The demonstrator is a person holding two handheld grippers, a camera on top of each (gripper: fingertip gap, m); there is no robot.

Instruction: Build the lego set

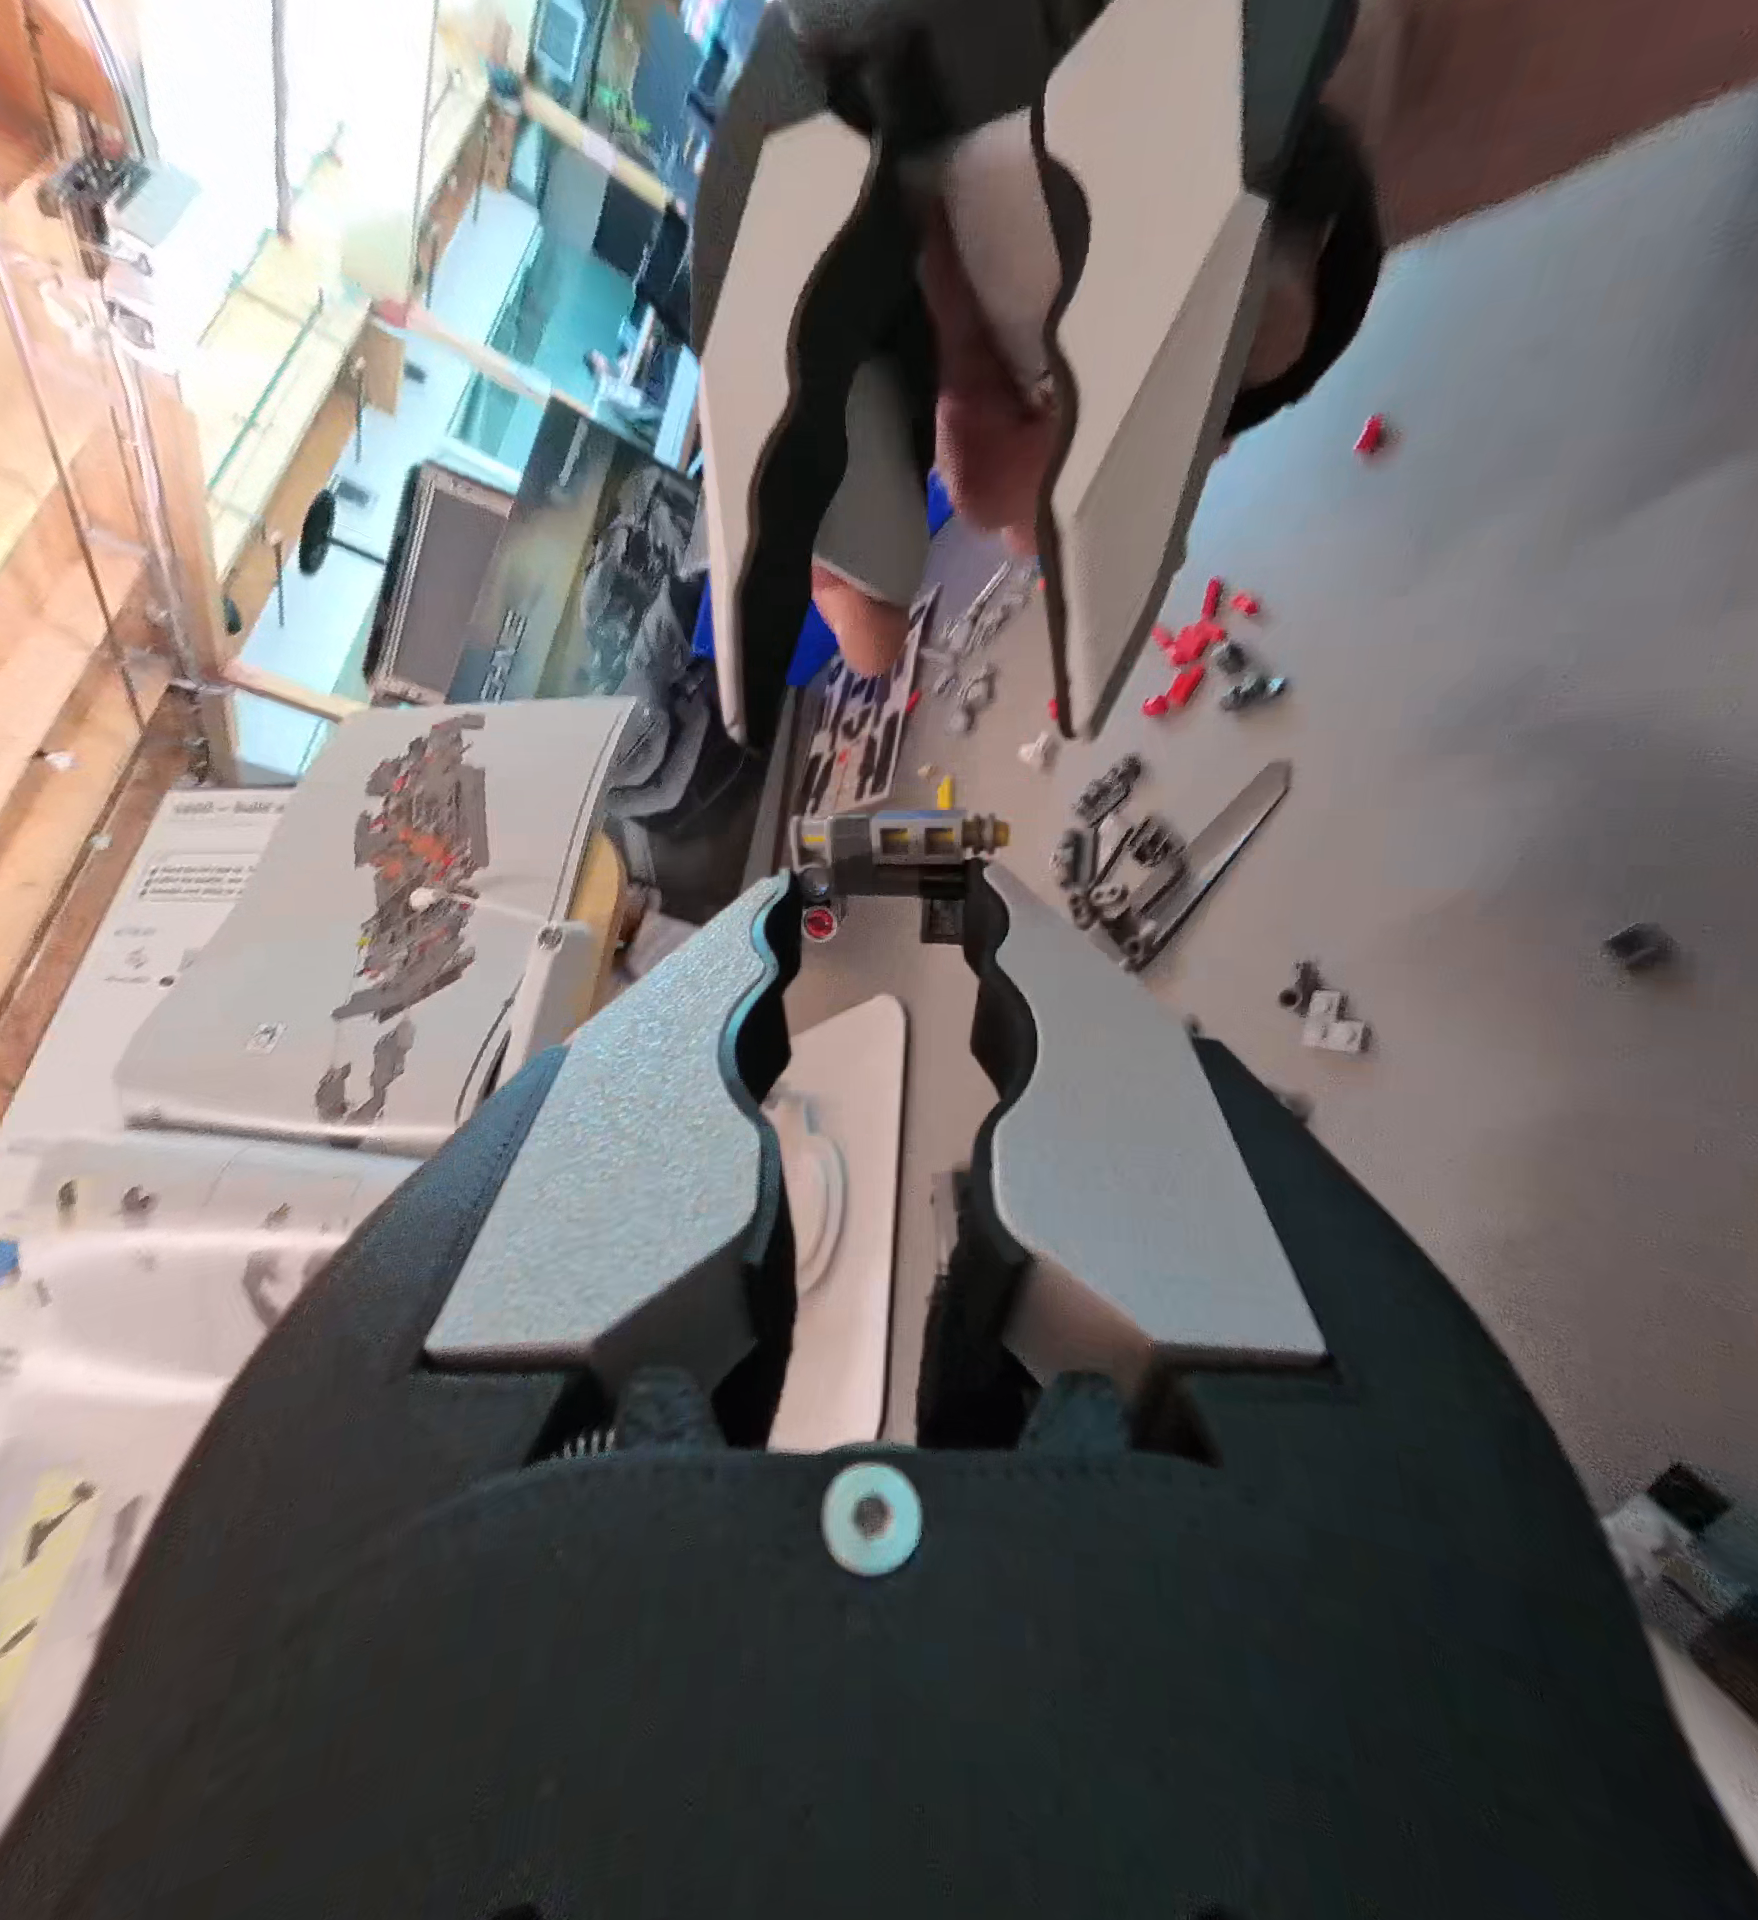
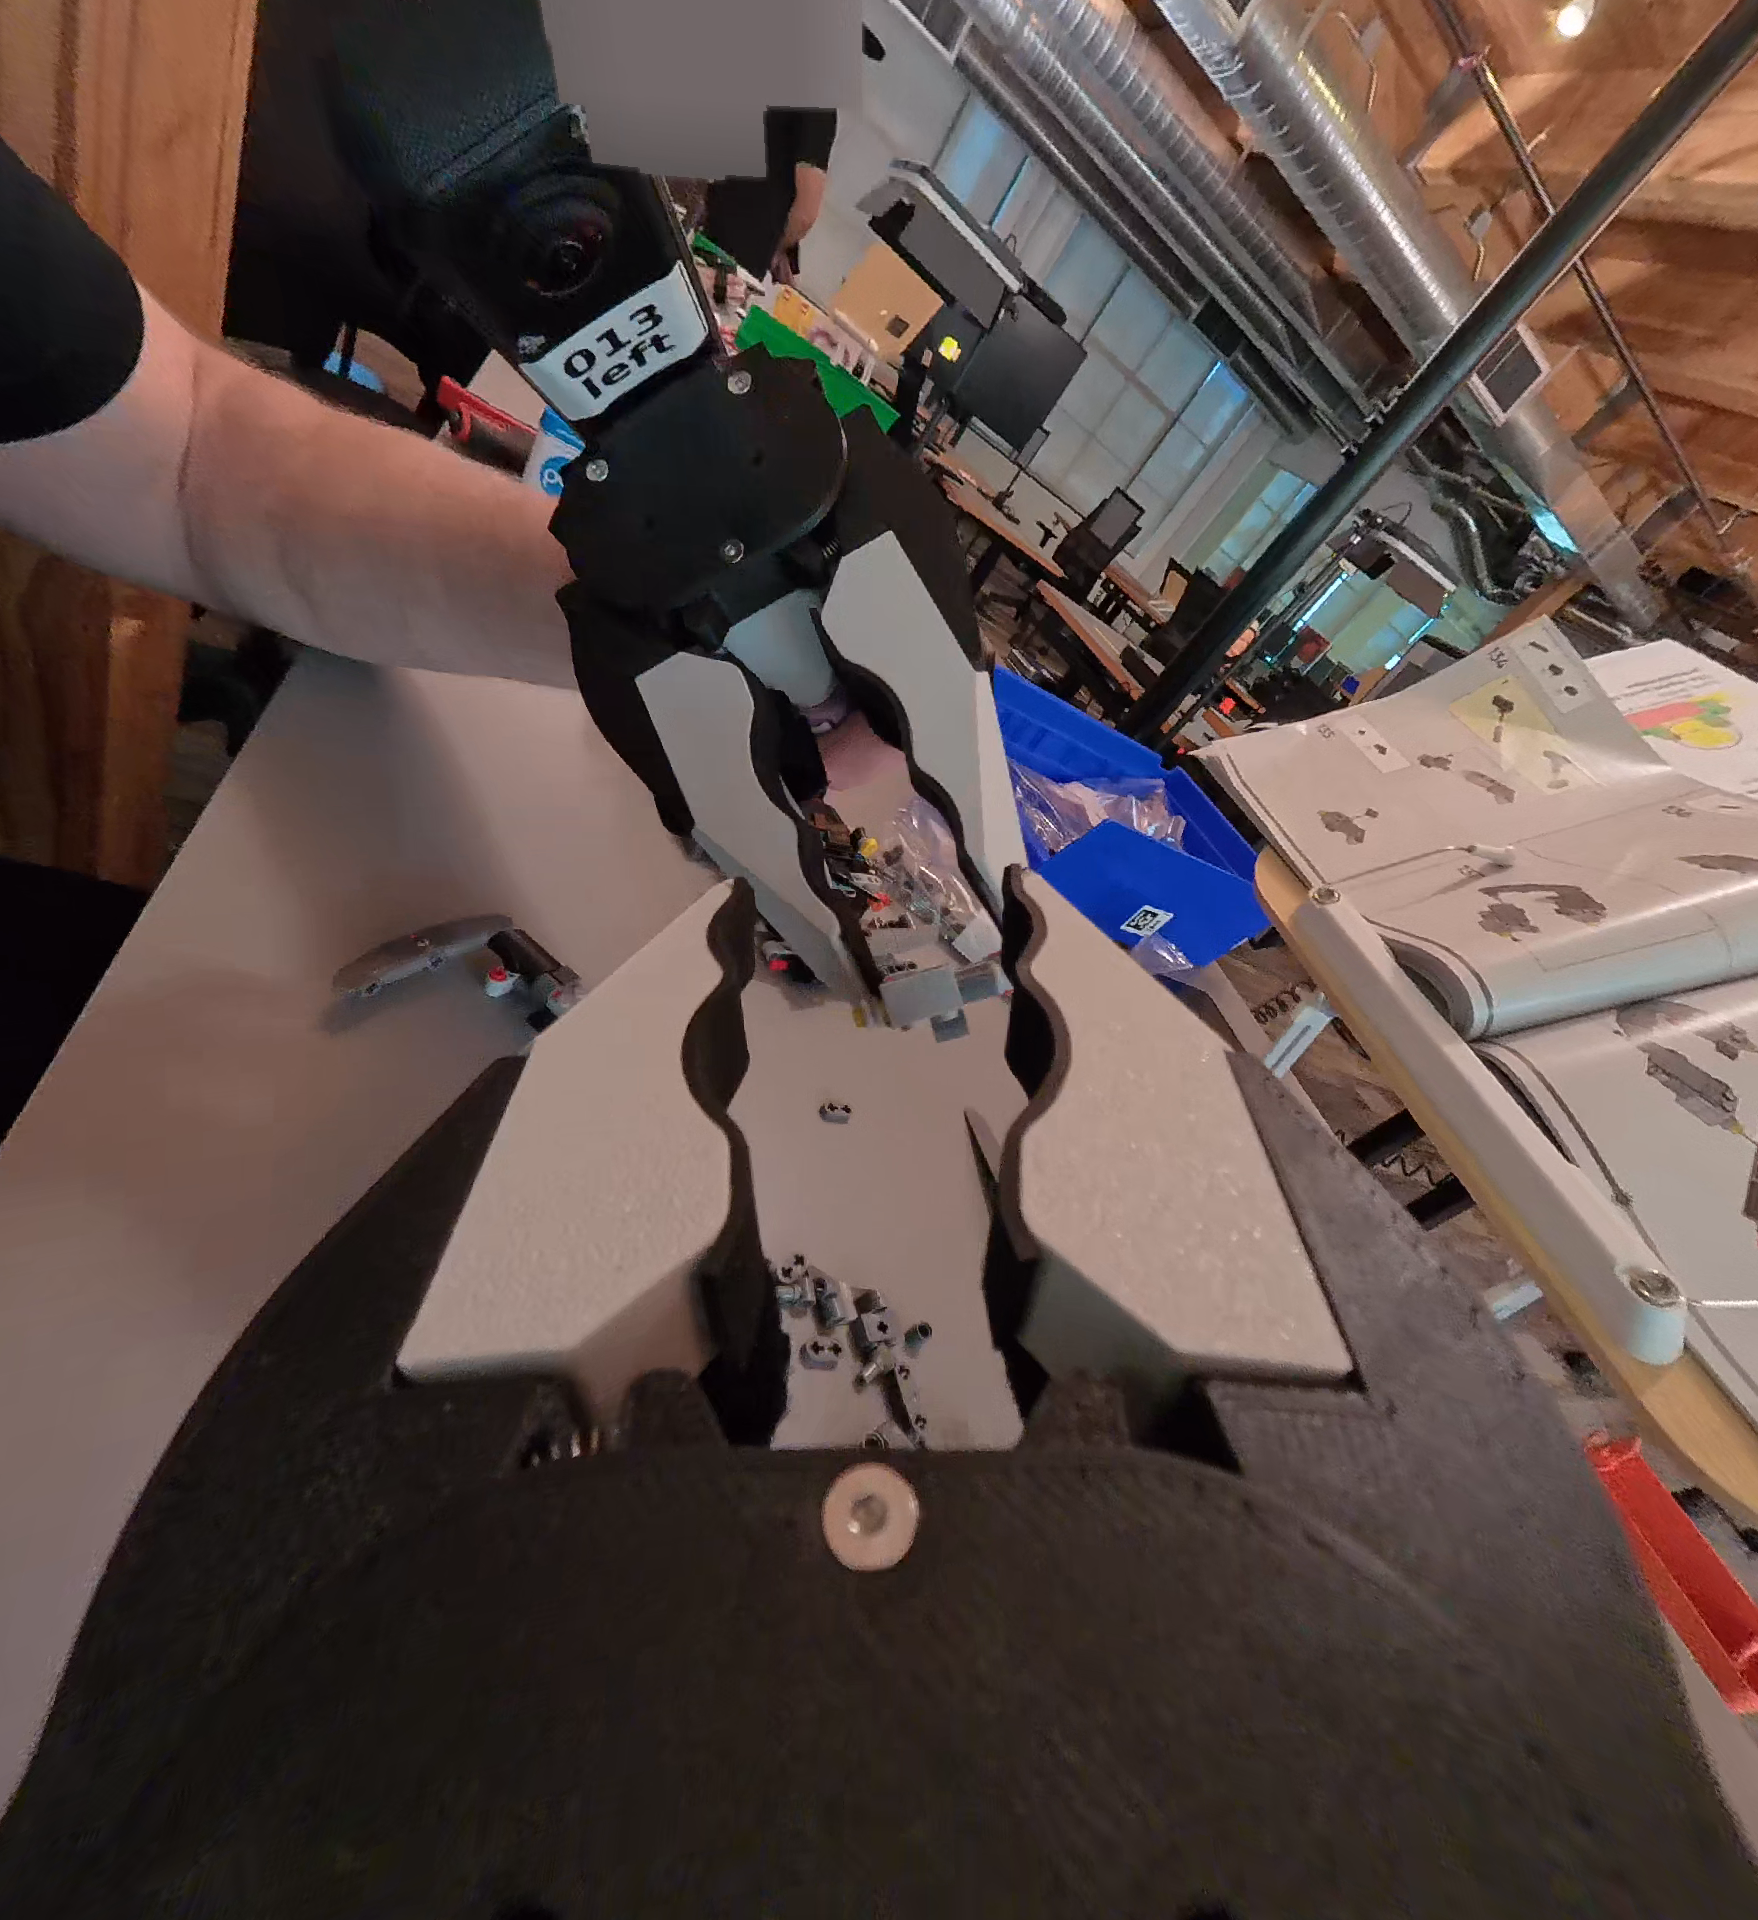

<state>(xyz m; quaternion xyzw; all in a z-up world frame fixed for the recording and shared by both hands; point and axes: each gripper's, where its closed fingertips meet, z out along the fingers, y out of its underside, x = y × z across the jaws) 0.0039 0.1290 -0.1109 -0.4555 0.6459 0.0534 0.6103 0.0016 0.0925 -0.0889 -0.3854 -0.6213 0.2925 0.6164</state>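
My left gripper (image 1: 885, 894) is shut on a small grey brick assembly (image 1: 896, 842) with yellow parts and a red stud, and holds it at the fingertips above the grey table (image 1: 1529, 727). In the right wrist view the left gripper (image 2: 916, 945) comes down from above with the same assembly (image 2: 932, 982) at its tips. My right gripper (image 2: 875, 894) is open. Its fingers stand on either side of the assembly, the right-hand pad (image 2: 1026, 987) close beside it, with a gap showing at the other pad. In the left wrist view the right gripper (image 1: 906, 727) hangs open just above the assembly.
An open instruction booklet (image 2: 1581, 852) lies on a stand at the right. Blue bins (image 2: 1166, 883) with plastic bags stand behind. Loose red pieces (image 1: 1197, 644) and dark grey pieces (image 1: 1135, 873) lie scattered. Another grey assembly (image 2: 439, 961) lies on the table. A red tool (image 2: 1685, 1590) lies nearby. Less than 4 cm separates the two grippers' tips.
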